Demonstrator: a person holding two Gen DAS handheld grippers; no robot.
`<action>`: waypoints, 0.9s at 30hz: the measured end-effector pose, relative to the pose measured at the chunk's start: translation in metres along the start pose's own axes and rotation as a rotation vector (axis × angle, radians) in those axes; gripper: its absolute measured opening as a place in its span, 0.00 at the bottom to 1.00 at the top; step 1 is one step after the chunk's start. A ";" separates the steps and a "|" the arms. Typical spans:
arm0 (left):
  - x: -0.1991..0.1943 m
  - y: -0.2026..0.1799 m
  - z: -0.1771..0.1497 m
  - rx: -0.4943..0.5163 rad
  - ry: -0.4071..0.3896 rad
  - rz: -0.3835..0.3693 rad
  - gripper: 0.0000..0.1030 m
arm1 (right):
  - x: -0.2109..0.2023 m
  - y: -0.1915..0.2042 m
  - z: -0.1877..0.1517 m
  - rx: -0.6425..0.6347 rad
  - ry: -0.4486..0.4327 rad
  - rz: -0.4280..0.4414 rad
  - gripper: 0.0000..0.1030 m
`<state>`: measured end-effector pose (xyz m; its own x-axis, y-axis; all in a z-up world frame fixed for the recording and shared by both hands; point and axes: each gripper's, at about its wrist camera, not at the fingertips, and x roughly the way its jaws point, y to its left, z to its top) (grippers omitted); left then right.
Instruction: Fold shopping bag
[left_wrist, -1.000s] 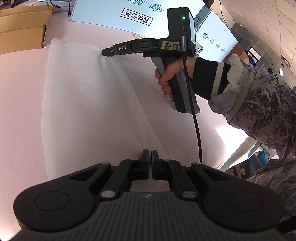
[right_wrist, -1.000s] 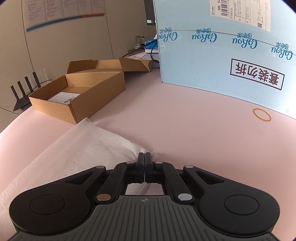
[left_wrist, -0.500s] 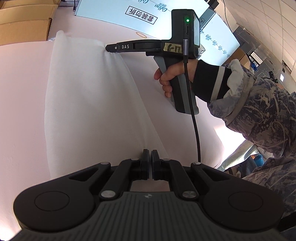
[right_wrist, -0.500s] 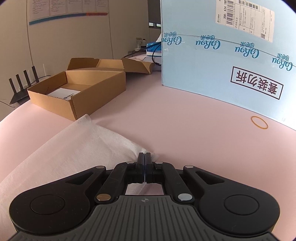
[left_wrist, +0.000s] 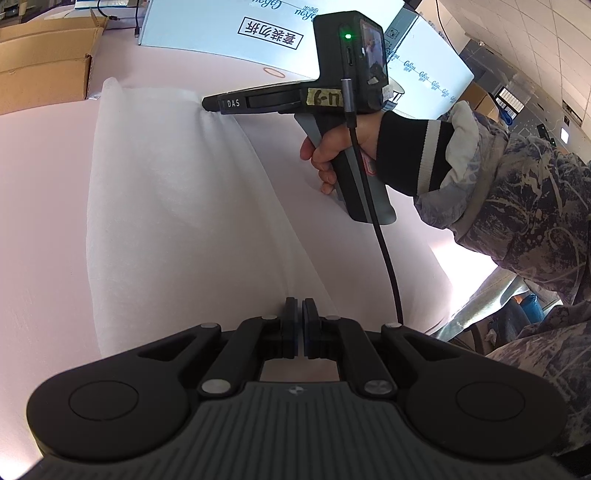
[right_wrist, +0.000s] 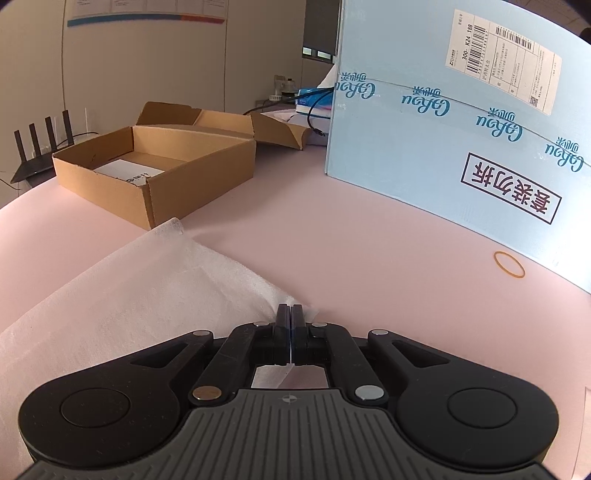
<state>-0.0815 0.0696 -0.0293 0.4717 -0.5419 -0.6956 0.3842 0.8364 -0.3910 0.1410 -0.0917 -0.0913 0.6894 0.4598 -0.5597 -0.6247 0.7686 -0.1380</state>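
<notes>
Change since earlier frame: right gripper has rolled slightly, so the far scene sits less tilted in its view; both grips are unchanged.
Shopping bag: white, textured, thin; spread flat on the pink table, stretched between the two grippers.
Left gripper: fingers pressed together on the bag's near edge.
Right gripper, own view: fingers fully together, pinching the bag's corner; a scrap of white shows behind them.
Right hand: wrapped round the gripper's handle, dark cuff and patterned sleeve behind.
Cardboard box: open, just beyond the bag's far corner.
Blue carton: upright at the table's far side.
Rubber band: lying on the table, near the carton's base.
</notes>
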 end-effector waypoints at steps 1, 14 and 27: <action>0.000 -0.001 0.001 0.007 0.003 0.005 0.02 | 0.000 0.001 0.000 -0.004 0.001 -0.003 0.01; 0.002 -0.009 0.005 0.084 0.012 0.027 0.03 | -0.045 0.017 0.020 0.013 -0.002 -0.032 0.26; -0.005 0.026 0.055 0.064 -0.138 0.345 0.03 | -0.082 0.039 -0.026 0.004 0.152 0.175 0.20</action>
<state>-0.0300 0.0890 -0.0027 0.6826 -0.2391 -0.6905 0.2313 0.9671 -0.1063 0.0503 -0.1113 -0.0721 0.5076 0.5142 -0.6913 -0.7281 0.6850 -0.0251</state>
